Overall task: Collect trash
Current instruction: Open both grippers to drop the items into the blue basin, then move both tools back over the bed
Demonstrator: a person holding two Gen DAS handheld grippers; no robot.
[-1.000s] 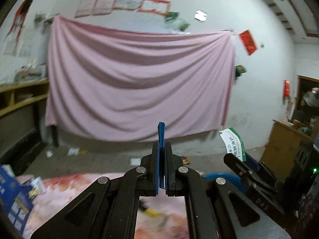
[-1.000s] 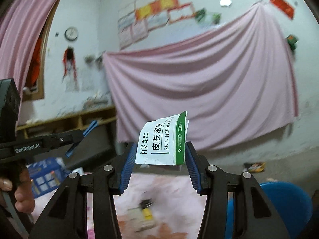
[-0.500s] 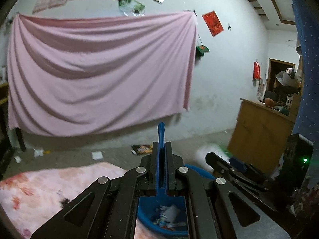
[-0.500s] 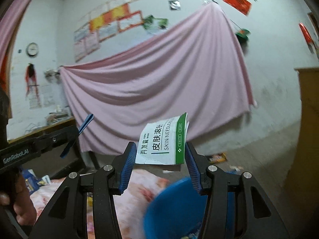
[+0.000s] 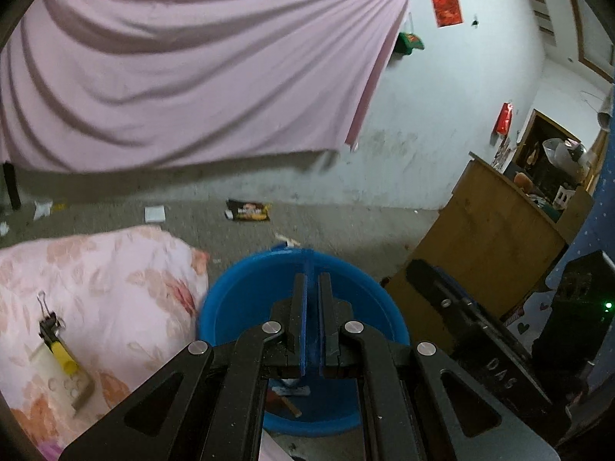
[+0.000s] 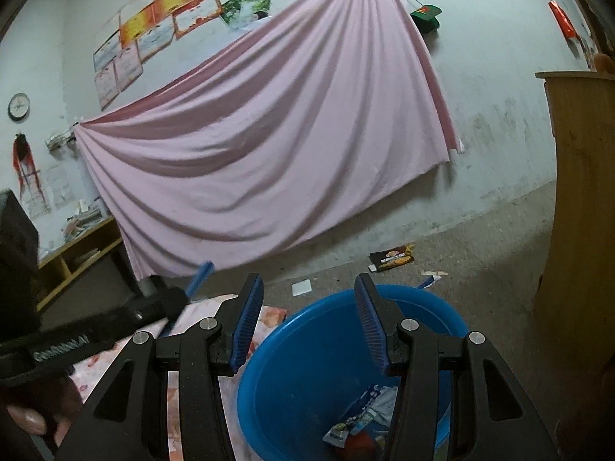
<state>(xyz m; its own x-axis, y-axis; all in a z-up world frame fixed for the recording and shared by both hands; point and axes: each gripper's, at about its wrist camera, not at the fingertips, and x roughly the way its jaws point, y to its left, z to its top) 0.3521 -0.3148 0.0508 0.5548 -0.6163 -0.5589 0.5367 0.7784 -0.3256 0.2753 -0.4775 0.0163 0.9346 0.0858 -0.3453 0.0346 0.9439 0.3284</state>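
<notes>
Right gripper (image 6: 307, 322) hangs over the blue basin (image 6: 430, 307) with jaws apart and empty, while the left gripper (image 5: 312, 307) (jaws clenched on nothing) points over the basin's near rim. Bare floor lies beyond the basin; a wooden cabinet (image 5: 496, 246) stands close at its right. Since half a second ago the white-green packet has left the right jaws, and wrappers (image 6: 365, 418) lie inside the basin.

Both fisheye views look forward along their own black gripper fingers, tilted downward, close above the round blue plastic basin (image 5: 246, 299) (image 6: 307, 365). Both share the draped pink cloth sheet (image 5: 184, 77) (image 6: 269, 146) on the far white wall and the littered floor.
</notes>
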